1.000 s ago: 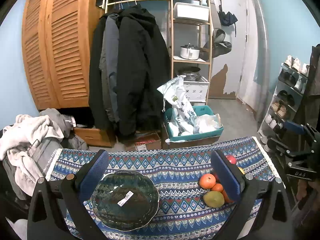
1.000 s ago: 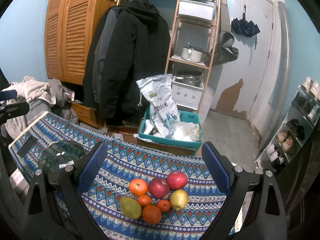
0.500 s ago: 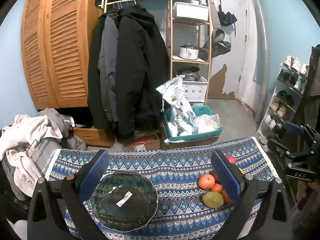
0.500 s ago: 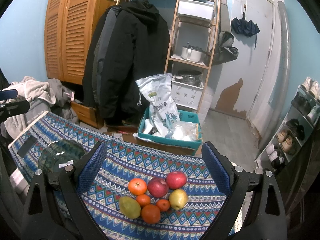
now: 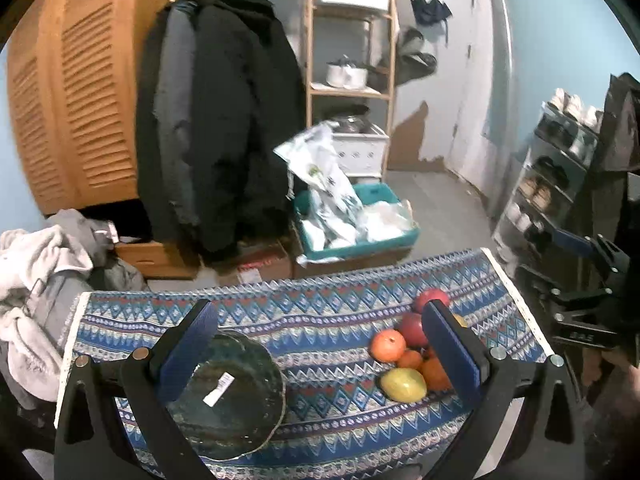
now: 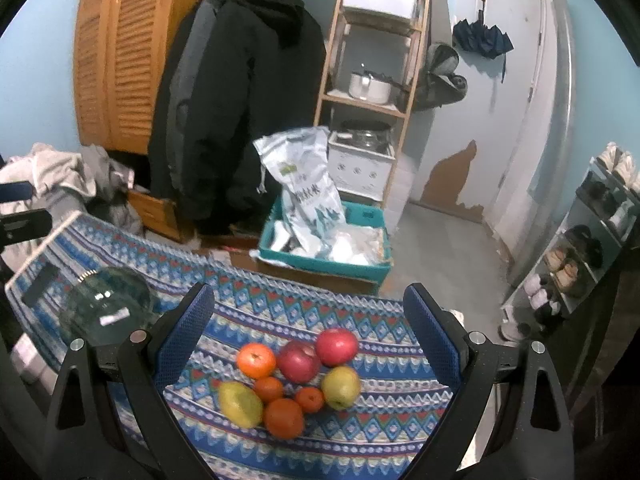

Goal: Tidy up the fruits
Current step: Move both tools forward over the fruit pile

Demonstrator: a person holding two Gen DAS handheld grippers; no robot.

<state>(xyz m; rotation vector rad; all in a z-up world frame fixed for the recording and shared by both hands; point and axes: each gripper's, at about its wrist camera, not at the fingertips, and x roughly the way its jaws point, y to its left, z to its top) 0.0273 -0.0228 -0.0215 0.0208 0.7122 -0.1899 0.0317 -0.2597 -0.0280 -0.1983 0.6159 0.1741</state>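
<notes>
The fruits [image 6: 294, 384] sit in a tight cluster on the patterned cloth [image 6: 280, 312] that covers the surface: two red apples, a yellow-green apple, a yellow-green mango-shaped fruit and four oranges of differing size, most of them touching a neighbour. Your right tongs [image 6: 308, 340] hang above this cluster, spread wide and holding nothing, so the pile shows between the two blue pads. Well apart on the same cloth sits the dark glass bowl [image 5: 236, 396], with a white label inside it and no fruit in it yet. Your left tongs [image 5: 320, 344] hover over the cloth with the bowl by their left finger, also spread and empty.

You look to be at the very start: nothing is sorted, and this is the approach to a first pick. The next move likely calls for you to lower the right tongs onto an outer fruit, such as the large orange [image 6: 256, 360] at the edge nearest the bowl, and close gently so the neighbours do not roll.
</notes>
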